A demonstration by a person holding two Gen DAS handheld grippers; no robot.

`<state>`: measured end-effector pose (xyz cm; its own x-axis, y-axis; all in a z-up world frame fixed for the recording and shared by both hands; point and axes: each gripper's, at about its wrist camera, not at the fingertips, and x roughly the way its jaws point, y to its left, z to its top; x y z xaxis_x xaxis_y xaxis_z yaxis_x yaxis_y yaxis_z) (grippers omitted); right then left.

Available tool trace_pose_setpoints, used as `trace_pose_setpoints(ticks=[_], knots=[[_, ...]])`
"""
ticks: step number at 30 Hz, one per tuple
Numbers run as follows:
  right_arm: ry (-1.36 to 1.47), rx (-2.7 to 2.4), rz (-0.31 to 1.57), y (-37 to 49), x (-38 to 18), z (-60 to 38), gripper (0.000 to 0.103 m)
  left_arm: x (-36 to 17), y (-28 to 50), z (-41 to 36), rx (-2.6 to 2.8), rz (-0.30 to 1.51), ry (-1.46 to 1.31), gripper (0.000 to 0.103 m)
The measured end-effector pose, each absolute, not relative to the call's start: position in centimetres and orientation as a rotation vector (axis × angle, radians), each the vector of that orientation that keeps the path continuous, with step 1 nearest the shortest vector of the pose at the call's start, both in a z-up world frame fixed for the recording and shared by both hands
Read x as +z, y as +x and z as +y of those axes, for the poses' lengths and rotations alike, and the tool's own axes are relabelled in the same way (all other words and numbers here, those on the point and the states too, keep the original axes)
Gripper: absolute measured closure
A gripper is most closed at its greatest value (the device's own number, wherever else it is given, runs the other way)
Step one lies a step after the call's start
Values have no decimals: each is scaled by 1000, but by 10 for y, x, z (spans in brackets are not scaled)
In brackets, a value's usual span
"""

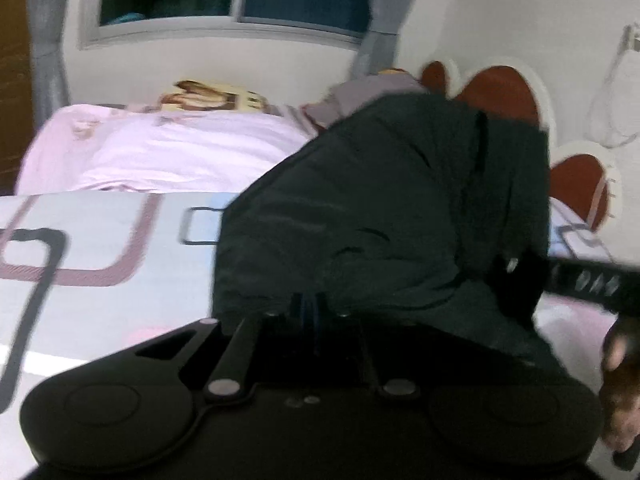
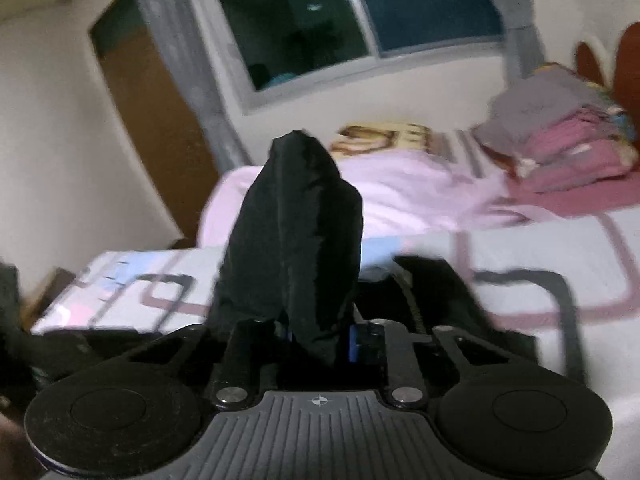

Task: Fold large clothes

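A large black garment (image 1: pixel 380 208) is held up over the bed. My left gripper (image 1: pixel 308 308) is shut on its edge; the cloth bunches up and hides the fingertips. In the right wrist view the same black garment (image 2: pixel 292 240) rises as a tall fold between the jaws of my right gripper (image 2: pixel 316 336), which is shut on it. The right gripper's body and the hand holding it show at the right edge of the left wrist view (image 1: pixel 592 284). Both views are blurred by motion.
The bed has a white sheet with pink and black squares (image 1: pixel 100 248) (image 2: pixel 520 264). A pink blanket (image 1: pixel 180 148) lies behind. Folded pink and grey clothes (image 2: pixel 560 140) are stacked by the red headboard (image 1: pixel 504 88). Window (image 2: pixel 360 12) and curtains are behind.
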<state>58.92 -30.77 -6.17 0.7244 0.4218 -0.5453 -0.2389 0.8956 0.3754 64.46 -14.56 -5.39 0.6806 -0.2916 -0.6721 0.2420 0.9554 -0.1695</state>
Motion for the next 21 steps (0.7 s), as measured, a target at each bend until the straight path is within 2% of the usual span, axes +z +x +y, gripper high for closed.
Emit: trace_pose_setpoints(ticks=[4, 8, 13, 14, 15, 16, 17, 21], knots=[[382, 278, 762, 579, -105, -343, 82, -63, 649, -187, -383, 804, -37, 101], [516, 279, 769, 581, -149, -367, 81, -87, 649, -223, -361, 799, 38, 99], [501, 281, 771, 587, -153, -368, 81, -88, 655, -223, -363, 829, 38, 99], [502, 281, 769, 585, -148, -367, 80, -80, 656, -217, -393, 843, -9, 97], [510, 282, 768, 585, -147, -369, 80, -72, 658, -207, -409, 847, -74, 91], [525, 285, 766, 584, -148, -371, 80, -65, 657, -195, -390, 827, -106, 91], [541, 288, 764, 584, -149, -372, 79, -58, 656, -187, -349, 797, -96, 95], [520, 275, 749, 579, -150, -364, 79, -74, 657, -206, -311, 807, 117, 92]])
